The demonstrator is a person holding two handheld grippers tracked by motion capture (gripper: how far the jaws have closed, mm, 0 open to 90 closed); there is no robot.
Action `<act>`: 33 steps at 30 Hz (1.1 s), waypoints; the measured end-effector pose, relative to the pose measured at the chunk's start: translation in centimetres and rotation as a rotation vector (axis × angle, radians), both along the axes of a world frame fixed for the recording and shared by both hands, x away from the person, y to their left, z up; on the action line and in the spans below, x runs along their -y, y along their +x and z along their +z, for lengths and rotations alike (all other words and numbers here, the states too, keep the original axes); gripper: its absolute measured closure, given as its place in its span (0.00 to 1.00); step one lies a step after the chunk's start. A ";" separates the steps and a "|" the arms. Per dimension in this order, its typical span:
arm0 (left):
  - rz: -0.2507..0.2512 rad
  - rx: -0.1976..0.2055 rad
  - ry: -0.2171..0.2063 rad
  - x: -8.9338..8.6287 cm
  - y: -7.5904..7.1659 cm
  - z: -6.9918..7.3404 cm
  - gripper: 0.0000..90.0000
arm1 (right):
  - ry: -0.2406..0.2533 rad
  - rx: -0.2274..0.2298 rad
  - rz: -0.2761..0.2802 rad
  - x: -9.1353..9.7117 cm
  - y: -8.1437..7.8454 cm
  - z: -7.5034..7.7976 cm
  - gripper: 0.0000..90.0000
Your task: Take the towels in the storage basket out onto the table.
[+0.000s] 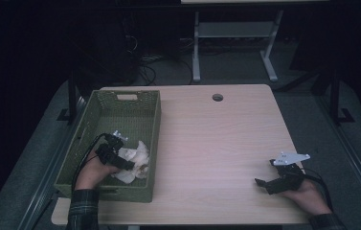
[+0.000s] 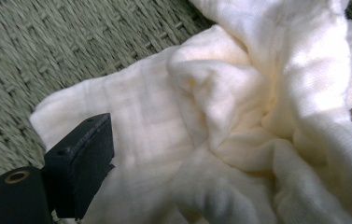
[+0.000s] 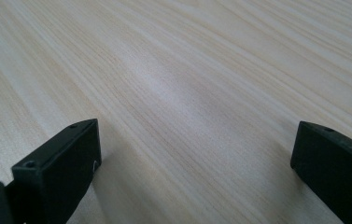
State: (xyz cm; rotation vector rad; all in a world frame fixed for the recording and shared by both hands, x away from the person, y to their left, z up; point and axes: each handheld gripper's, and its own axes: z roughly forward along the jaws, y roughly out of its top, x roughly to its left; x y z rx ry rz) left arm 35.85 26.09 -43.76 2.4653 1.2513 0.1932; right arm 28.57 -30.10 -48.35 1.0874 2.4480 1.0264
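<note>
Resting at the lower left of the high view, the left gripper [image 1: 129,164] is sitting on the cloth [image 1: 132,160] inside the basket [image 1: 155,143]; its grip cannot be told. Right gripper [image 1: 263,184] is lying wide open on the table [image 1: 216,139], lower right.

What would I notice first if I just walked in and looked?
Likely the white cloth crumpled in the near end of the green basket at the table's left. The left claw reaches into it. The right claw, jaws wide apart, rests over bare wood by the table's right edge.
</note>
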 end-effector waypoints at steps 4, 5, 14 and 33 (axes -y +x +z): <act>0.007 -0.013 -0.009 -0.1 0.1 -0.1 0.14 | 0.000 0.000 0.000 0.0 0.0 0.0 0.01; 0.011 -0.017 -0.010 -0.1 0.1 -0.1 0.14 | 0.001 0.000 0.000 0.0 0.0 0.0 0.01; -0.037 -0.043 -0.025 0.4 -0.5 0.7 0.58 | 0.000 -0.001 0.000 0.0 0.0 0.0 0.01; -0.006 0.105 -0.216 -1.2 -1.1 3.8 0.80 | 0.000 -0.001 0.001 0.0 0.0 0.0 0.01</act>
